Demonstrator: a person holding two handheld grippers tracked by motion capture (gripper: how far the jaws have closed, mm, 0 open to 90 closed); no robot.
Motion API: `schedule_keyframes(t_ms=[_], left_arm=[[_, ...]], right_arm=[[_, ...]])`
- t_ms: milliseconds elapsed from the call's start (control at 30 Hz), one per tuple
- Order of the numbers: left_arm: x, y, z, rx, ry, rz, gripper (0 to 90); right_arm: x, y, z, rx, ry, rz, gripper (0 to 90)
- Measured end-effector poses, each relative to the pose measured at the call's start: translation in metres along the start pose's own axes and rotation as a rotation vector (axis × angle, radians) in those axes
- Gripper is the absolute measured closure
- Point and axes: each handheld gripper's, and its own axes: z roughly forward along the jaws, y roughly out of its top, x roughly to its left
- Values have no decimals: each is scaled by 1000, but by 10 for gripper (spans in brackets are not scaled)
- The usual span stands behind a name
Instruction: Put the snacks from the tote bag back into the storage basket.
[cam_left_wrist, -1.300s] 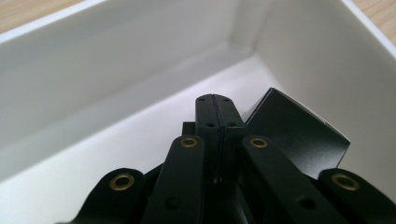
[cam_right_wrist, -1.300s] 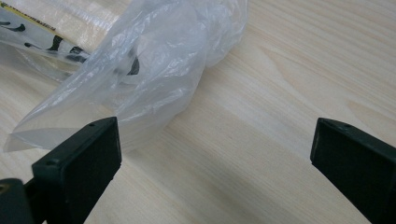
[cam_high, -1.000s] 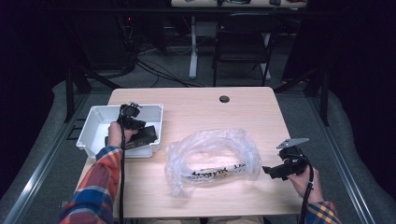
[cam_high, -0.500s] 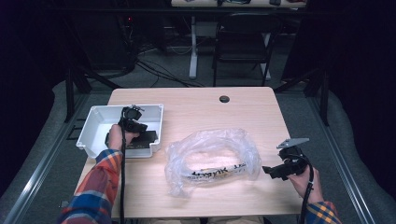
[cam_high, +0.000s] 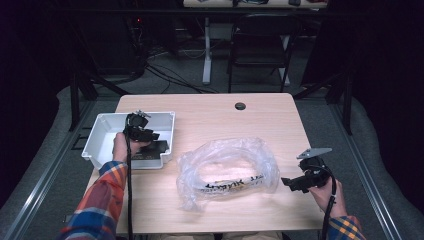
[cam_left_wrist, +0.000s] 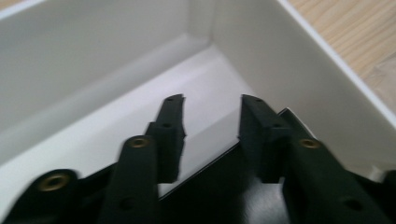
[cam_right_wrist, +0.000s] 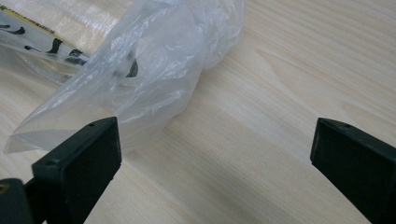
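My left gripper (cam_high: 151, 136) reaches into a white plastic bin (cam_high: 100, 125) at the table's left. In the left gripper view its jaws (cam_left_wrist: 212, 105) stand apart over a flat black sheet-like item (cam_left_wrist: 219, 186) that lies on the bin's floor (cam_left_wrist: 140, 116); the jaws have just been opening and the pads do not press on it. The same black item (cam_high: 152, 148) rests by the bin's near right wall. My right gripper (cam_high: 286, 181) hovers wide open just right of a crumpled clear plastic bag (cam_high: 227, 167), whose end (cam_right_wrist: 154, 60) lies beyond its left finger (cam_right_wrist: 79, 163).
The light wooden table (cam_high: 225, 115) has a round cable hole (cam_high: 240, 106) near its far edge. The bag holds printed packaging. A dark chair (cam_high: 260, 45) and a table leg stand beyond the far edge. Metal rails run along both sides.
The left gripper's jaws have parted and the black item, gripped before, now lies in the bin. The left hand shifted slightly. The right gripper and the bag have not moved.
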Motion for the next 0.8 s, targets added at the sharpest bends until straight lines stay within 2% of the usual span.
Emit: schedule_keyframes(t_ms=[133, 167, 200, 233, 267, 400, 467, 500, 533, 567, 600, 667, 800], left_arm=[[-2, 0, -10, -2, 10, 2, 308], [-4, 0, -13, 1, 20, 6, 308], [-6, -1, -20, -14, 22, 8, 248], [-6, -1, -20, -14, 22, 8, 228], [-9, -2, -29, -28, 25, 11, 207], [-17, -4, -40, -35, 41, 24, 162], [-23, -6, -48, -37, 43, 45, 158], [-30, -9, -54, -40, 46, 69, 157], [-30, -9, -54, -40, 46, 69, 156], [-38, -12, -61, -44, 49, 87, 153], [-38, -12, -61, -44, 49, 87, 153], [-47, -19, -70, -48, 63, 108, 150], [-55, -27, -78, -49, 61, 125, 150]], right_arm=[[0, 0, 0, 4, -2, 0, 13], [0, 0, 0, 5, -5, -1, 13], [1, 0, 0, 2, -4, 0, 13], [1, 0, 0, 3, -5, 0, 13], [1, 0, 0, 3, -5, 1, 13], [1, 0, 0, 3, -6, 2, 13], [1, 1, 0, 7, -4, 1, 14], [1, 0, 0, 7, -6, 1, 13], [1, 0, 0, 7, -6, 1, 13], [1, 0, 0, 6, -6, 1, 14], [1, 0, 0, 6, -6, 1, 14], [1, 0, 0, 5, -6, 3, 14], [2, 1, -1, 8, -8, 1, 14]])
